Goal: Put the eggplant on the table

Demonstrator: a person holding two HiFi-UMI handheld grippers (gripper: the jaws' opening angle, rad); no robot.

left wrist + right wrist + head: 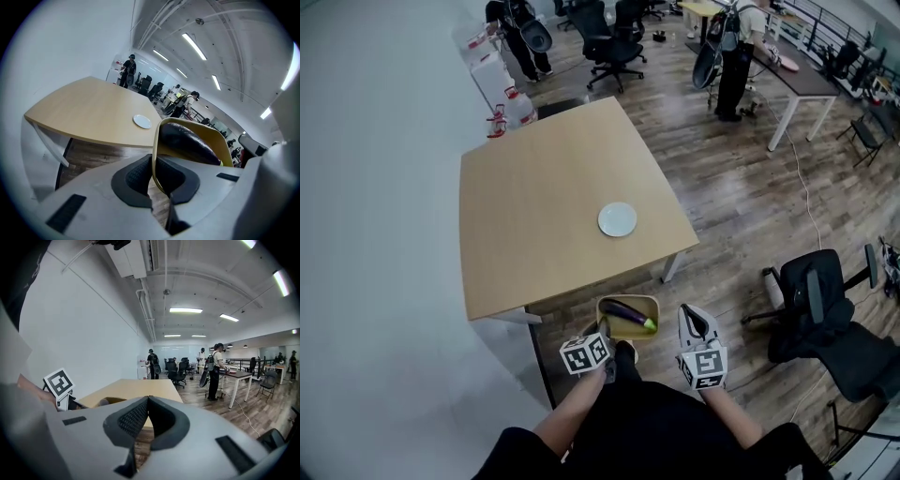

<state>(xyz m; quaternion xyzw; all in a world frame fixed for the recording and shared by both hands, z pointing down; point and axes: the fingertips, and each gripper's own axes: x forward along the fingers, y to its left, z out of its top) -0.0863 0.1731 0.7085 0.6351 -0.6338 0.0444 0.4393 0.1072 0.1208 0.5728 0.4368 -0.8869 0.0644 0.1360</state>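
left gripper [152, 171] jaws are clamped on the rim of a yellow bowl [651, 302] with the eggplant [628, 313] lying inside, just short of the tabletop [534, 216], where a white plate [617, 219] sits; right gripper [146, 411] jaws closed, empty

The eggplant [628, 312] looks glossy, its bowl [657, 310] matt, the table [544, 206] smooth pale wood.

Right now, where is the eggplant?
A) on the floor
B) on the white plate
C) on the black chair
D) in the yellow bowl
D: the eggplant lies inside the yellow bowl, whose rim the left tongs pinch, short of the table; the white plate on the table is bare.
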